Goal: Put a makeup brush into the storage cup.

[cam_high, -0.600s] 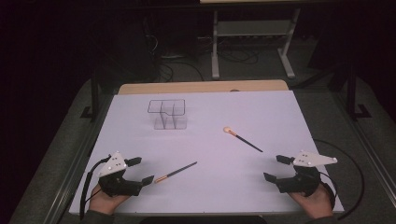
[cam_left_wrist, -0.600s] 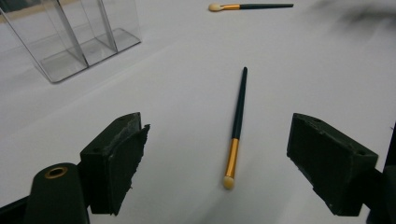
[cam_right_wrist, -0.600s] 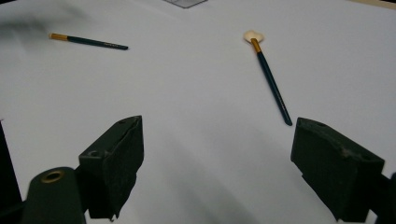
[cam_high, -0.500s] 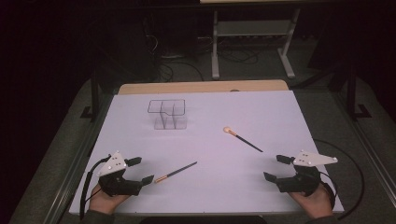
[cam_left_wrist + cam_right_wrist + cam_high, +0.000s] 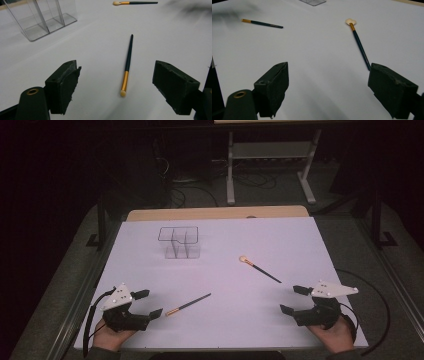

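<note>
Two makeup brushes lie on the white table. The small brush [image 5: 188, 304] [image 5: 127, 65] has a dark handle and gold ferrule and lies just ahead of my left gripper [image 5: 146, 303] [image 5: 115, 87], whose jaws stand wide open and empty. The bigger brush [image 5: 259, 269] [image 5: 359, 42], with a pale fluffy tip, lies ahead and left of my right gripper [image 5: 293, 299] [image 5: 328, 87], also wide open with nothing in it. A clear plastic organiser [image 5: 180, 242] [image 5: 42, 17] with several compartments stands at the back left, empty.
The white tabletop [image 5: 300, 240] has a wooden strip [image 5: 215, 213] along its far edge. Black cables [image 5: 372, 290] trail from both grippers near the table's sides. Beyond the table stand a metal stand [image 5: 270, 155] and floor cables in the dark.
</note>
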`<state>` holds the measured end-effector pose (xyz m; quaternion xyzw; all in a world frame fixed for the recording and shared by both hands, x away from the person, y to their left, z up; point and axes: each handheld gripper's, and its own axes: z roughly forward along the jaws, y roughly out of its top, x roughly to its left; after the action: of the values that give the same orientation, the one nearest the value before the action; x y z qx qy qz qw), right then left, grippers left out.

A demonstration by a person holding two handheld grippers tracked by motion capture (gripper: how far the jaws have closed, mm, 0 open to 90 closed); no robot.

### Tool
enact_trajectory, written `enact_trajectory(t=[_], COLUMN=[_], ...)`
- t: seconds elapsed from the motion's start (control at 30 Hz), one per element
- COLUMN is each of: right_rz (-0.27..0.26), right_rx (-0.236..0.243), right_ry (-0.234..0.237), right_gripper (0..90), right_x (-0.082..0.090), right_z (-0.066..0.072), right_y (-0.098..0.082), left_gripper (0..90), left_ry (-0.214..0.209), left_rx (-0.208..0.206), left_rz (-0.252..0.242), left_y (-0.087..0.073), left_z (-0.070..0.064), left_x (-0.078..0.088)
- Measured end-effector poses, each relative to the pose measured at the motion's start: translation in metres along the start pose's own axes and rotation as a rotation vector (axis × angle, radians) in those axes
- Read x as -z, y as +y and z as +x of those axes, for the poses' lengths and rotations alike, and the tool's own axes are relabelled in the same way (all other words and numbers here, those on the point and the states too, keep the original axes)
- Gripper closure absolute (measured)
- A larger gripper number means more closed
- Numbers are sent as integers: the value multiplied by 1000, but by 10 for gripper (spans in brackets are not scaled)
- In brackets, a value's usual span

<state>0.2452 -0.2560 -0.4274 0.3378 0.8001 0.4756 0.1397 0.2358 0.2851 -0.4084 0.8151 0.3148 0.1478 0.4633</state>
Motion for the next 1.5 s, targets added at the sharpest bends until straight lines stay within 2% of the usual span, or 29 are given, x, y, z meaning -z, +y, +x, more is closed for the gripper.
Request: enact_trajectory(t=[0.13,0.63,1.07,1.1,1.5], right_rz=[2,8,10,10,18], right_rx=[4,1,2,2,24], right_ry=[3,2,6,6,21], right_gripper=[161,160,165,165,186], right_x=[-1,-2,-1,-1,-3], right_z=[0,0,2,2,7], right_y=[0,1,1,1,4], left_gripper=[204,229,304,304,333], left_ry=[7,-8,-17,-21,-38], left_rx=[-3,-12,-36,-27,-42], left_rz=[0,10,17,15,40], left_y=[0,0,2,2,1], left_z=[0,0,-1,-2,-2], left_x=[1,0,-4,-4,-7])
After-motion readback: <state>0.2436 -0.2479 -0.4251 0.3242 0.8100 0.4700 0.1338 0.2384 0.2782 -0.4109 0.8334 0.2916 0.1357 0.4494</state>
